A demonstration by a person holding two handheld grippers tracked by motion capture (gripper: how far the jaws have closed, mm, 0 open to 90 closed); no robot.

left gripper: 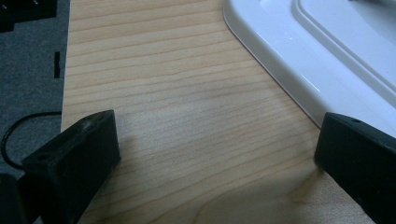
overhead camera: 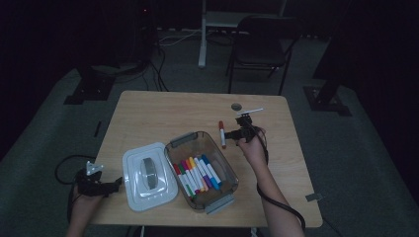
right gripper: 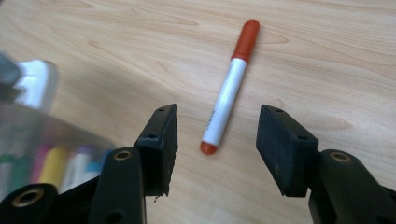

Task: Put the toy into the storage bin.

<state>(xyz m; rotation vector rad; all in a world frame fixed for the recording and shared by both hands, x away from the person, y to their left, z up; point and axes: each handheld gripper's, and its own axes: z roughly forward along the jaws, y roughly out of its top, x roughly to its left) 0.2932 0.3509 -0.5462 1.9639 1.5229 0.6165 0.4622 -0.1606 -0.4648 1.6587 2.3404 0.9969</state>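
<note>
Beside the clear marker box (overhead camera: pixel 200 170), a red marker (right gripper: pixel 229 88) is framed between the parted, empty jaws of the right gripper (right gripper: pixel 217 144), its long axis running away from them; the left gripper (left gripper: pixel 215 149), jaws wide, is parked well apart.

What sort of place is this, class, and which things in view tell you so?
Probably a dim lab or studio rigged for recording: a lone wooden table on grey carpet, dark stands with cables around it, and a folding chair behind.
</note>
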